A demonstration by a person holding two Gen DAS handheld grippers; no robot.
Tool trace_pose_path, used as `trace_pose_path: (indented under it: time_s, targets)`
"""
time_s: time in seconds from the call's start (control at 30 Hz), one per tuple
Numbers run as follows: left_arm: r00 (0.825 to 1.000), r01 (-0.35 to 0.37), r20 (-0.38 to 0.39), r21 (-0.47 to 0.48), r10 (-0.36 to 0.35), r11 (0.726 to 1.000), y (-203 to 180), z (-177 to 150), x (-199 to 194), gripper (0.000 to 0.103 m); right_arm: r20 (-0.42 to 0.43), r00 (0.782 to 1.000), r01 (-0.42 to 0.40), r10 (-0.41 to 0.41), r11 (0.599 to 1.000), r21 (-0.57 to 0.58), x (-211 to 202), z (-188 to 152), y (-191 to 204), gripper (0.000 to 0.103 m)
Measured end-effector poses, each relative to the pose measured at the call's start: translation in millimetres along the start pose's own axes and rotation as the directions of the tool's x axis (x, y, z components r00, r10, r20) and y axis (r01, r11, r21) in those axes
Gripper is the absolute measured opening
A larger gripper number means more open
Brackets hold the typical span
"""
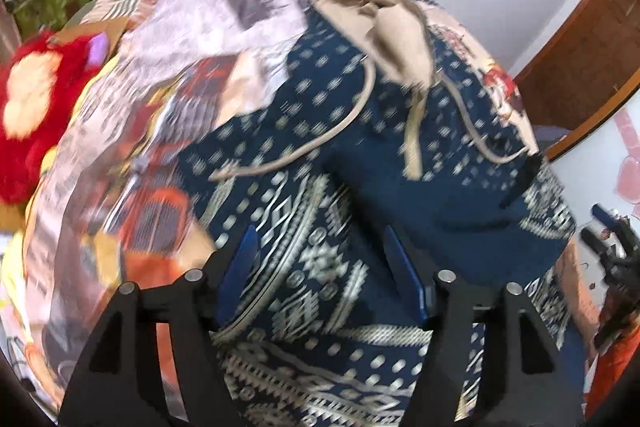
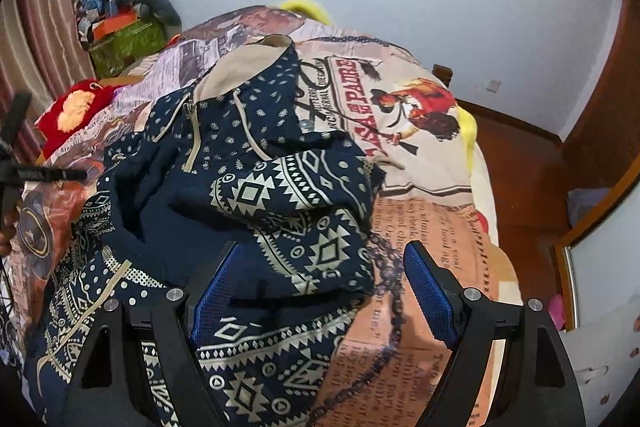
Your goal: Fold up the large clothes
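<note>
1. The hoodie [image 2: 248, 195] lies crumpled on the bed [image 2: 432, 195].
2. The left hand-held gripper [image 1: 320, 267] is spread wide over it, seemingly not touching.
3. The right hand-held gripper [image 2: 324, 287] gapes open at its edge.

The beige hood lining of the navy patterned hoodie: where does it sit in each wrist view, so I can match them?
Left wrist: the beige hood lining sits upper centre-right, at the far end of the navy patterned hoodie.
Right wrist: the lining sits upper centre-left, above the drawstrings.
Shared landmark: the red plush toy on the left in both views.
</note>
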State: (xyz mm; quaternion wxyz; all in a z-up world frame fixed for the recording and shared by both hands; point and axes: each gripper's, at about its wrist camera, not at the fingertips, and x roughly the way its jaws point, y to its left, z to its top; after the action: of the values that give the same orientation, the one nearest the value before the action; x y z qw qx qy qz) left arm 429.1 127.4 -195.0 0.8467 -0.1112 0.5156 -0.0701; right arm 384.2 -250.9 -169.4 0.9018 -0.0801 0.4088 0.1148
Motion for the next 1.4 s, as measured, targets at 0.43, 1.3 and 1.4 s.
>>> trace_pose_path:
  time_s: [0.43,1.3,1.4]
  targets:
    - [0.978,0.04,-0.2,-0.116,-0.063,0.993,-24.0,48.1,123.7,0.064,-0.072,0.997,0.026,-0.031,0.997,-0.067,48.1,10.8,-10.4,0.081]
    - [0.992,-0.118,0.055,-0.003,0.118,0.993,52.5,-34.7,15.4,0.013,-0.159,0.987,0.021,-0.005,0.994,0.104,103.2,22.1,-30.3,0.081]
    - [0.989,-0.131,-0.076,-0.029,0.128,0.991,68.9,-58.0,51.2,0.022,-0.17,0.985,0.027,-0.011,0.995,0.094,100.2,18.9,-25.0,0.081]
